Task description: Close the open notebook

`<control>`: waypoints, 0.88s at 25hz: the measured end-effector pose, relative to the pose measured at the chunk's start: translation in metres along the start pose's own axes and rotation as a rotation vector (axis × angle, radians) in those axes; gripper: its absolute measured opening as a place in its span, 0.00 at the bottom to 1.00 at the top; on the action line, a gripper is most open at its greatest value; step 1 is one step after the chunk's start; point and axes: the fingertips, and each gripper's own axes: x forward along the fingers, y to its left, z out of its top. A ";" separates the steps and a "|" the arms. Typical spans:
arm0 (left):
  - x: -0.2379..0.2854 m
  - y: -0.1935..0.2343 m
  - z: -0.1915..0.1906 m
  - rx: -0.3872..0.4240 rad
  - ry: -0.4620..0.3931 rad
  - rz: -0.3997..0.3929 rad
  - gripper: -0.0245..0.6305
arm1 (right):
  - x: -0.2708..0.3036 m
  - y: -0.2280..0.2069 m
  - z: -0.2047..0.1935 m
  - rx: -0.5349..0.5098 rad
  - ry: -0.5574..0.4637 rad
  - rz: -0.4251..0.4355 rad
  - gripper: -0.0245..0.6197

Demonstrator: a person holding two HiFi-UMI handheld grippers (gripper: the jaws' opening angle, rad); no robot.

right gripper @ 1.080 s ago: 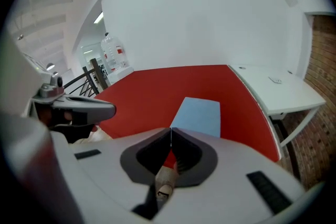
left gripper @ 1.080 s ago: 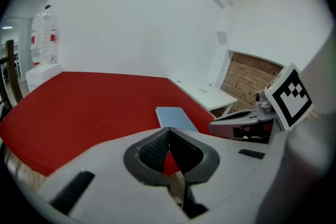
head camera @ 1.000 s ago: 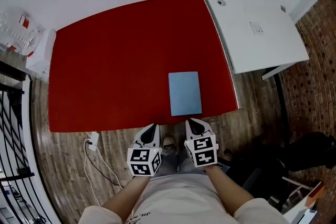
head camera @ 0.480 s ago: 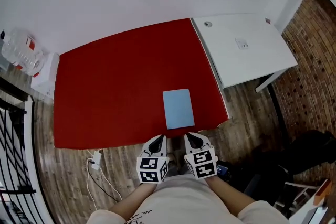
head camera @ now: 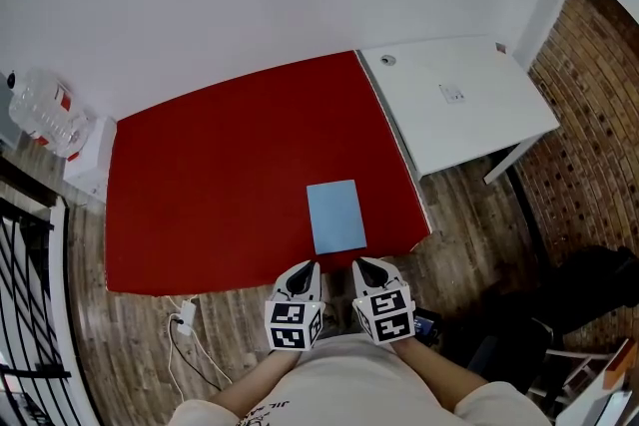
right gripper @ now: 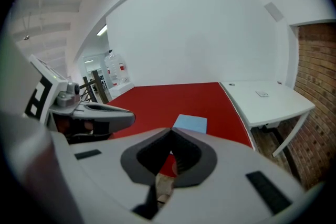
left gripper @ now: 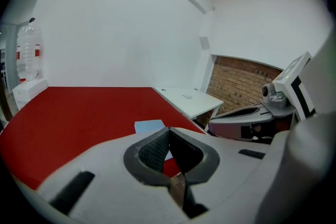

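Observation:
A light blue notebook (head camera: 335,216) lies closed and flat on the red table (head camera: 220,175), near its front right corner; it also shows as the blue notebook (left gripper: 149,126) and the notebook (right gripper: 190,123) beyond each gripper's jaws. My left gripper (head camera: 303,274) and right gripper (head camera: 370,269) hang side by side off the table's front edge, close to my body, apart from the notebook. Both are shut with nothing between the jaws. In the left gripper view the right gripper (left gripper: 252,122) is at the right.
A white desk (head camera: 454,105) adjoins the red table on the right. A clear water bottle (head camera: 42,120) stands on a white unit at the far left. A cable and plug (head camera: 183,319) lie on the wooden floor. A brick wall (head camera: 589,115) is at the right.
Both grippers have risen and drawn back from the table's front edge toward my body. The head view has pulled away, so the table and notebook look smaller and farther.

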 end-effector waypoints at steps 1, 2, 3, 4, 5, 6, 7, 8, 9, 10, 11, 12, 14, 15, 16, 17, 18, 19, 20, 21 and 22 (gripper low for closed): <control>0.000 -0.001 0.001 0.004 -0.002 0.001 0.05 | -0.001 -0.001 0.000 0.003 -0.001 -0.002 0.05; -0.001 -0.002 0.001 0.005 -0.002 0.002 0.05 | -0.001 -0.002 -0.001 0.005 0.002 -0.003 0.05; -0.001 -0.002 0.001 0.006 -0.002 0.002 0.05 | -0.001 -0.002 -0.003 0.005 0.007 -0.003 0.05; -0.001 -0.002 0.000 0.007 -0.002 0.002 0.05 | 0.000 -0.002 -0.004 0.004 0.012 -0.001 0.05; -0.001 -0.002 0.000 0.008 -0.002 0.002 0.05 | 0.000 -0.001 -0.005 0.002 0.016 0.002 0.05; -0.001 -0.002 0.000 0.010 -0.002 0.002 0.05 | 0.001 0.000 -0.006 0.001 0.017 0.007 0.05; -0.001 -0.002 0.000 0.012 -0.003 0.002 0.05 | 0.001 0.001 -0.005 0.002 0.014 0.013 0.05; -0.002 -0.003 0.000 0.013 -0.003 0.002 0.05 | 0.001 0.002 -0.005 0.007 0.009 0.021 0.05; -0.002 -0.003 0.000 0.013 -0.003 0.002 0.05 | 0.000 0.003 -0.004 0.015 0.004 0.029 0.05; -0.003 -0.004 -0.001 0.013 -0.004 0.001 0.05 | -0.001 0.003 -0.004 0.023 0.000 0.033 0.05; -0.003 -0.005 -0.001 0.013 -0.004 0.001 0.05 | -0.001 0.002 -0.004 0.029 -0.001 0.032 0.05; -0.003 -0.005 -0.001 0.013 -0.003 0.000 0.05 | -0.002 0.000 -0.004 0.032 -0.001 0.030 0.05; -0.004 -0.005 -0.001 0.012 -0.002 0.002 0.05 | -0.002 -0.002 -0.002 0.034 -0.005 0.026 0.05; -0.005 -0.005 0.000 0.010 -0.003 0.004 0.05 | -0.002 -0.002 -0.001 0.035 -0.007 0.024 0.05; -0.005 -0.004 0.000 0.009 -0.004 0.006 0.05 | -0.002 -0.002 0.000 0.036 -0.009 0.024 0.05; -0.006 -0.003 0.000 0.006 -0.006 0.008 0.05 | -0.002 -0.002 0.000 0.036 -0.010 0.024 0.05; -0.006 -0.002 0.000 0.005 -0.008 0.011 0.05 | -0.002 -0.002 0.000 0.036 -0.011 0.025 0.05; -0.007 -0.001 0.000 0.004 -0.010 0.014 0.05 | -0.002 -0.001 0.000 0.036 -0.011 0.026 0.05; -0.007 0.000 0.000 0.004 -0.011 0.017 0.05 | -0.002 -0.001 -0.001 0.035 -0.010 0.027 0.05; -0.008 0.000 0.000 0.005 -0.012 0.019 0.05 | -0.001 0.000 -0.001 0.034 -0.009 0.029 0.05; -0.008 0.001 0.000 0.005 -0.011 0.021 0.05 | -0.001 0.000 -0.002 0.033 -0.008 0.029 0.05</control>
